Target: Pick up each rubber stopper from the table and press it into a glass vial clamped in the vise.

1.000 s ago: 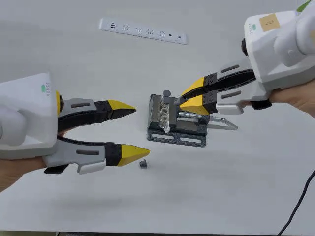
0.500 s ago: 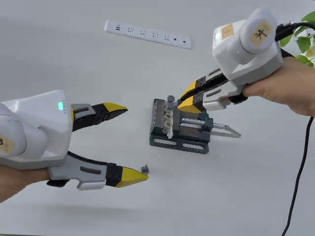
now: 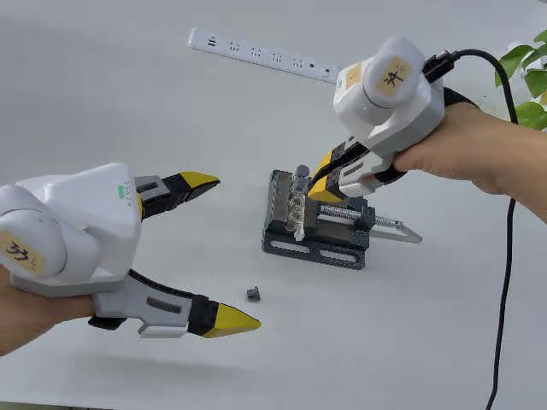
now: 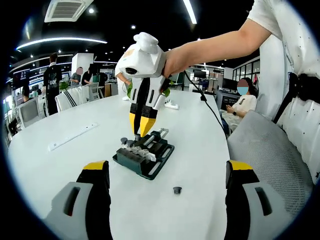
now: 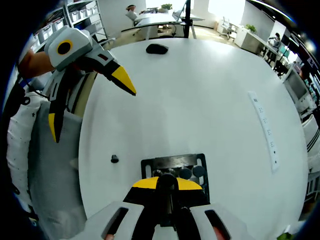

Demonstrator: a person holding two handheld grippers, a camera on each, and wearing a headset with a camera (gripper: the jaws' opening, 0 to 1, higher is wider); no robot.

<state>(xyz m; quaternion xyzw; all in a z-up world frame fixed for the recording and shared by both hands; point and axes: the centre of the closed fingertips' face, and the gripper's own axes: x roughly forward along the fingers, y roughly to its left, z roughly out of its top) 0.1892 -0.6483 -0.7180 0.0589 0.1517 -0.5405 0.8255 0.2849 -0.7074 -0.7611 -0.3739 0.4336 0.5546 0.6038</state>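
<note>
Your left gripper (image 3: pixel 235 251) hangs released, the loose rubber stopper (image 3: pixel 253 294) just beyond its lower tip; your right gripper (image 3: pixel 318 186) is clenched over the vials (image 3: pixel 297 205) in the vise (image 3: pixel 312 248); pressing off-centre could crack glass.

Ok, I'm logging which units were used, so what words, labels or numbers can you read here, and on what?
"33": handwritten on the tan sticker on the left gripper.
Handwritten mark on the round tan sticker on the right gripper: looks like "34", not certain.
Small print beside the green logo on the left gripper: too small to read.
Power strip: no readable marking.
</note>
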